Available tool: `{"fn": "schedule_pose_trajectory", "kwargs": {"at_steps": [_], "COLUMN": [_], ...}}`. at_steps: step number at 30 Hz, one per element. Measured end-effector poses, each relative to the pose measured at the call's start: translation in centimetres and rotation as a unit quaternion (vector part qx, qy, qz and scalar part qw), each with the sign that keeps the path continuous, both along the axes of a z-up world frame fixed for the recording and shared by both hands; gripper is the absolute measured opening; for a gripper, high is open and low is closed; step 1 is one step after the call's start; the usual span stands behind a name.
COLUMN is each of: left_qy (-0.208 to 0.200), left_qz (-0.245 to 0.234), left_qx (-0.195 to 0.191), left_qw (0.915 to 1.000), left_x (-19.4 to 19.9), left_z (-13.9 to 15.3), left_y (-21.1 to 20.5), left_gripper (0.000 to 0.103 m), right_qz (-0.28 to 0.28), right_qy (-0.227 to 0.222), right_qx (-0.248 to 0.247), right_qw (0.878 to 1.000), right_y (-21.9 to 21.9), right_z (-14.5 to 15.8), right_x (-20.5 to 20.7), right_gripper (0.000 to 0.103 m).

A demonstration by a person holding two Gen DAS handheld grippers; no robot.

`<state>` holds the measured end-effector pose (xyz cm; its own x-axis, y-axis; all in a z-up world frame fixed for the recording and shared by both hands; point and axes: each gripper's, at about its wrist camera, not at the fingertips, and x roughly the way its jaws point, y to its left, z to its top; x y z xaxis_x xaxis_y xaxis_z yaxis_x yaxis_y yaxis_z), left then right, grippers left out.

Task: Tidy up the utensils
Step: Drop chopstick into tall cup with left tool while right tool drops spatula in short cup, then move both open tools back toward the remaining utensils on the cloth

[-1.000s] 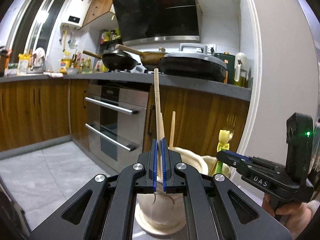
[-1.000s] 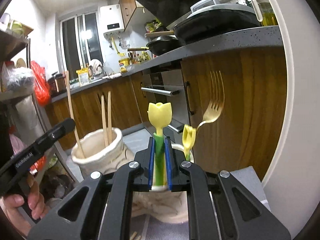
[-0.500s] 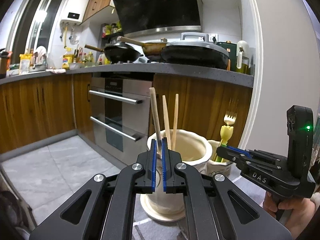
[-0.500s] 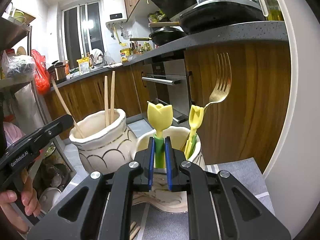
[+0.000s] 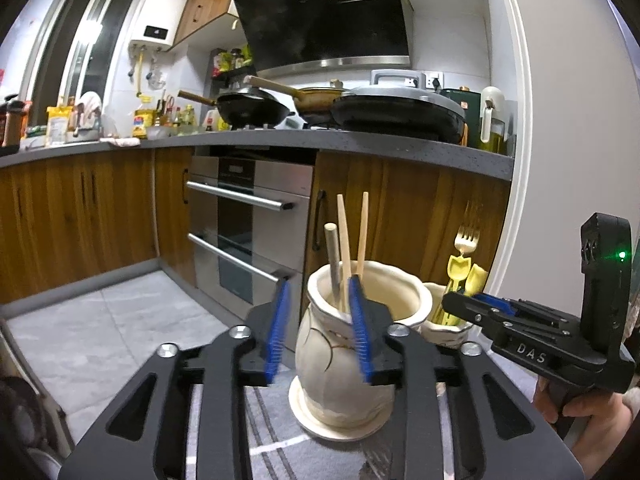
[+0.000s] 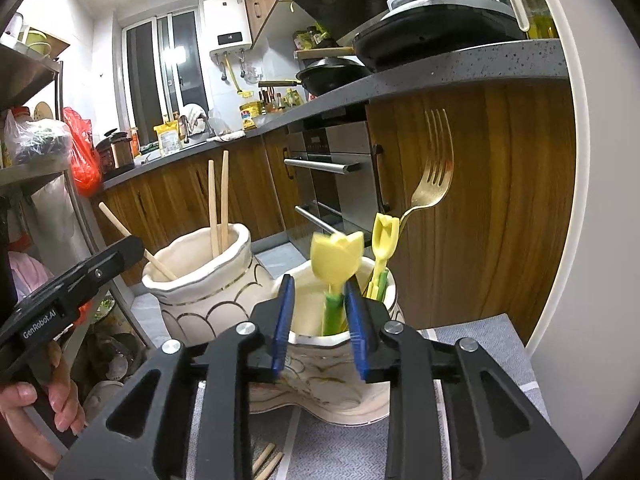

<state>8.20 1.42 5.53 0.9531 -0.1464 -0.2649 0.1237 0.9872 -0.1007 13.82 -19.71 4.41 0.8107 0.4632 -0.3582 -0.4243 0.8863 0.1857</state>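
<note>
Two jars stand touching on the grey mat (image 6: 480, 344). The tall jar (image 5: 340, 360) has three sticks (image 5: 346, 240) rising from its mouth, which crowd its left half; the right half is open. The short jar (image 6: 320, 376) holds a yellow tulip-handled piece (image 6: 338, 258) near its middle and a fork (image 6: 434, 168) at its right rim, leaving room at the left. Cabinet doors (image 6: 480, 200) close off the far side.

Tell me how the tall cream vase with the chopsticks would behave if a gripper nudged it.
The tall cream vase looks ceramic, so probably heavy, rigid and breakable. Its base sits on a small saucer, so a high push may tip it. The chopsticks lean loosely inside and would likely rattle.
</note>
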Motion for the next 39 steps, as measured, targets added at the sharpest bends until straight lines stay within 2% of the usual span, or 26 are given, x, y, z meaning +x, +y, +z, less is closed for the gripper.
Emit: {"fn": "schedule_pose_trajectory", "kwargs": {"at_steps": [1, 3, 6, 8, 14, 23, 31, 39], "left_qy": [-0.003, -0.007, -0.015, -0.018, -0.02, -0.009, 0.001, 0.018], "left_qz": [0.003, 0.008, 0.011, 0.013, 0.014, 0.017, 0.015, 0.017], "left_qx": [-0.002, -0.007, -0.013, -0.015, -0.032, -0.032, -0.034, -0.028], "left_qw": [1.0, 0.9999, 0.9997, 0.9996, 0.9992, 0.9993, 0.9993, 0.9993], "left_x": [-0.1, -0.4, -1.0, -1.3, -2.4, -4.1, -5.9, -7.3], "left_z": [0.0, 0.1, 0.2, 0.3, 0.1, -0.8, -1.5, -2.6], "left_y": [0.1, 0.5, 0.9, 1.0, 1.3, 1.2, 1.5, 2.0], "left_gripper": [0.041, 0.05, 0.064, 0.077, 0.09, 0.093, 0.095, 0.096], "right_qz": [0.0, -0.001, -0.003, -0.005, -0.013, -0.026, -0.032, -0.032], "right_qy": [0.0, -0.001, -0.004, -0.006, -0.008, -0.019, -0.023, 0.011], "right_qx": [0.001, 0.004, 0.008, 0.012, 0.019, 0.035, 0.028, 0.014], "right_qw": [1.0, 1.0, 1.0, 1.0, 1.0, 0.999, 0.999, 0.999], "right_y": [0.0, -0.2, -0.5, -0.8, -1.5, -2.9, -3.4, -3.2], "right_z": [0.0, 0.1, 0.4, 0.5, 0.5, 0.5, -0.1, -1.6], "right_x": [0.0, -0.2, -0.5, -0.7, -1.2, -3.5, -6.3, -7.7], "right_gripper": [0.031, 0.042, 0.05, 0.057, 0.074, 0.097, 0.098, 0.098]}}
